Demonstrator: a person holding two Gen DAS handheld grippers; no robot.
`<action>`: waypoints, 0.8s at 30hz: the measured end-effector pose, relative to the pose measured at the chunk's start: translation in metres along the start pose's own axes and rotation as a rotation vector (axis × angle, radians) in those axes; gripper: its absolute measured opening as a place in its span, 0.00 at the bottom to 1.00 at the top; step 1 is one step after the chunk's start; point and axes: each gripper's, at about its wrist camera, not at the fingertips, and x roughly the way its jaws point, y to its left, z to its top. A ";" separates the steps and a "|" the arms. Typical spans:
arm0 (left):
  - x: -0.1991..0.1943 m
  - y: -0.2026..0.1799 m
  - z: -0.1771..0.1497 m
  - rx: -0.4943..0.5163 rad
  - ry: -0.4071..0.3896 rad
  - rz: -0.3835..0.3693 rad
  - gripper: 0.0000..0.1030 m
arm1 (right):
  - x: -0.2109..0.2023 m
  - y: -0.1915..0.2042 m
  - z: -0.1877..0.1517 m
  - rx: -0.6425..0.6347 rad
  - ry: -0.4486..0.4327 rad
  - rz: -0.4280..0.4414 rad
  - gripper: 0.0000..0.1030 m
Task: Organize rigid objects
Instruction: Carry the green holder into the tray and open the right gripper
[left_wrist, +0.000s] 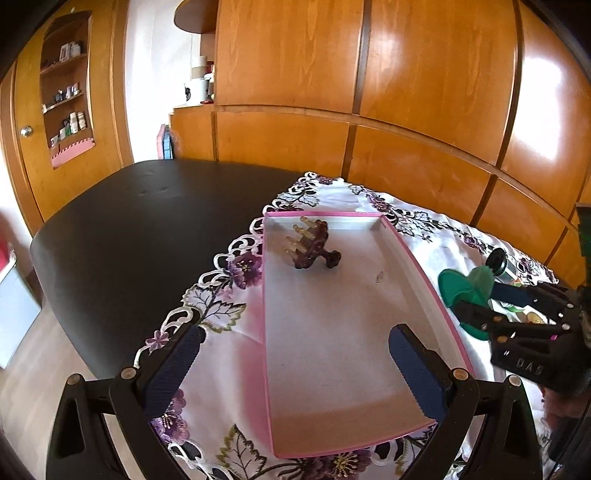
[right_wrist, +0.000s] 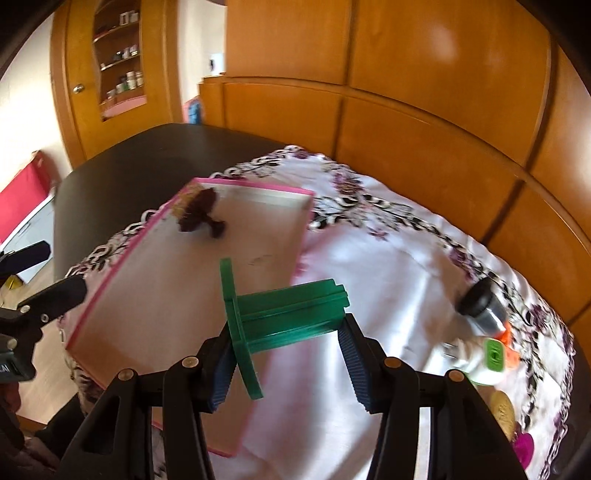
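While the left wrist view is looking down into the pink-rimmed tray (left_wrist: 424, 269) at frame centre, it is showing the left gripper (left_wrist: 295, 369) with its two blue-padded fingers (left_wrist: 173, 369) spread wide apart and nothing between them. One dark brown hair claw clip (left_wrist: 314, 245) is lying inside the tray toward its upper left corner. At the right edge of that frame, the right gripper (left_wrist: 476, 295) is appearing from the side, with the green plastic spool (left_wrist: 465, 288) between its fingers.

Only the right wrist view is giving the grip clearly: the right gripper (right_wrist: 288, 339) is pinching the single green spool (right_wrist: 280, 314), which is sitting at lower centre with its round flange to the left and its ribbed shaft running right, above the tray's near right part (right_wrist: 184, 295). The same clip (right_wrist: 199, 214) is showing blurred at upper centre.

That view alone is also showing a cluster on the floral tablecloth (right_wrist: 369, 258) at lower right: one black-capped silver cylinder (right_wrist: 484, 306), one white item with a green cap (right_wrist: 487, 360), one gold disc (right_wrist: 502, 410), and one magenta piece (right_wrist: 524, 446). An orange bit beside the cylinder is too hidden to identify.
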 end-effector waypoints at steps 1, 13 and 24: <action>0.001 0.002 0.000 -0.003 0.003 0.002 1.00 | 0.003 0.004 0.001 -0.002 0.006 0.009 0.51; 0.007 0.036 -0.006 -0.089 0.036 0.036 1.00 | 0.040 0.056 0.014 -0.047 0.071 0.104 0.51; 0.012 0.065 -0.008 -0.160 0.052 0.068 1.00 | 0.080 0.077 0.045 0.039 0.109 0.133 0.52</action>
